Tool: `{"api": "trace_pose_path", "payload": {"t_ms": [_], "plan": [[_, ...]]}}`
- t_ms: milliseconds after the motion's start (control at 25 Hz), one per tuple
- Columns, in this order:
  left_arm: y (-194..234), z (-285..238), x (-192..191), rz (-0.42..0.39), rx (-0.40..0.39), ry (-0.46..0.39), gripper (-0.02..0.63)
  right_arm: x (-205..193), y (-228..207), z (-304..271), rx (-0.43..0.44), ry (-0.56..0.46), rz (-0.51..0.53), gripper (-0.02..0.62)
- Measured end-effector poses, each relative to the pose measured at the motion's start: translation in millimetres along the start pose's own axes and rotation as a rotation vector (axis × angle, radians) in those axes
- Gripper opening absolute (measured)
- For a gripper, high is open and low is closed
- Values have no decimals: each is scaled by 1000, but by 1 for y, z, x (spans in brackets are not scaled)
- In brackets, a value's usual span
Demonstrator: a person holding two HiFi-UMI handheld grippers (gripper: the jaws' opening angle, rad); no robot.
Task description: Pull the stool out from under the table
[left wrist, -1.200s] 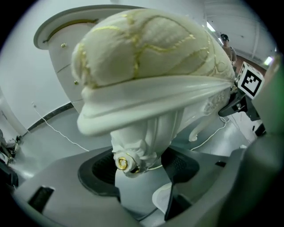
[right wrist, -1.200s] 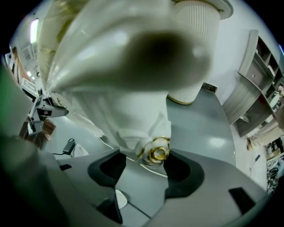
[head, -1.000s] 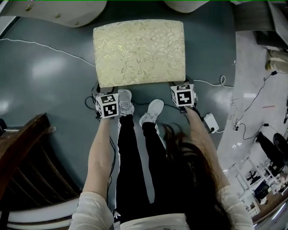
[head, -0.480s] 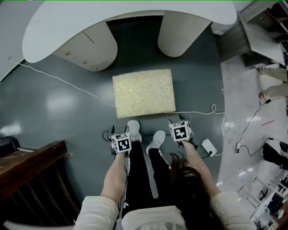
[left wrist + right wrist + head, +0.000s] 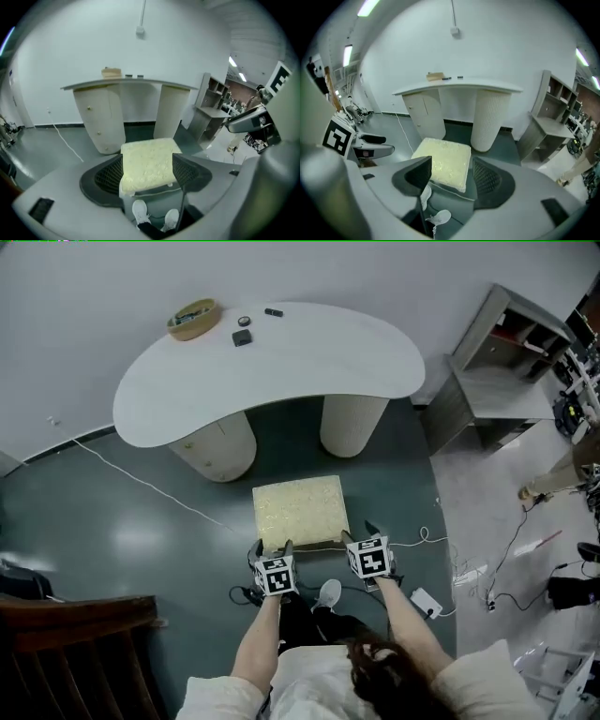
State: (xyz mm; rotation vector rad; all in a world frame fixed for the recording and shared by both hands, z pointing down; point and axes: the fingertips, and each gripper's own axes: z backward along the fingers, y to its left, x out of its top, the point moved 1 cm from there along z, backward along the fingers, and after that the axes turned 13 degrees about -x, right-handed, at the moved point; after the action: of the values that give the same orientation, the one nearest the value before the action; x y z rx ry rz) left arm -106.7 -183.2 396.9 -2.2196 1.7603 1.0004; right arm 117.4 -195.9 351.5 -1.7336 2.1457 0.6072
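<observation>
Presently, left gripper (image 5: 273,549): spread wide, empty, held above the near edge of the stool (image 5: 300,512).
Right gripper (image 5: 358,534): likewise wide, gripping nothing.
Stool: on the floor, apparently clear of the table (image 5: 281,362), just ahead of the shoes (image 5: 140,213).
Step in hand: judged finished; keep both claws off, leave the seat square.
Head view alone: tabletop's curved outline, wooden chair (image 5: 75,634).
Gripper views alone: meshed pad faces, bare gap between.
</observation>
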Motion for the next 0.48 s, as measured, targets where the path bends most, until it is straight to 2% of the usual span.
{"api": "trace_pose_path", "payload": {"t_ms": [200, 320, 400, 480], "plan": [[-59, 57, 102, -80, -78, -276, 308, 66, -46, 86, -22, -234, -6, 282], [-84, 93, 170, -104, -83, -427, 308, 119, -68, 127, -28, -377, -17, 282], [-103, 126, 199, -134, -73, -517, 308, 141, -74, 161, -25, -480, -21, 282], [-121, 159, 219, -202, -70, -595, 306, 151, -76, 193, -17, -585, -41, 282]]}}
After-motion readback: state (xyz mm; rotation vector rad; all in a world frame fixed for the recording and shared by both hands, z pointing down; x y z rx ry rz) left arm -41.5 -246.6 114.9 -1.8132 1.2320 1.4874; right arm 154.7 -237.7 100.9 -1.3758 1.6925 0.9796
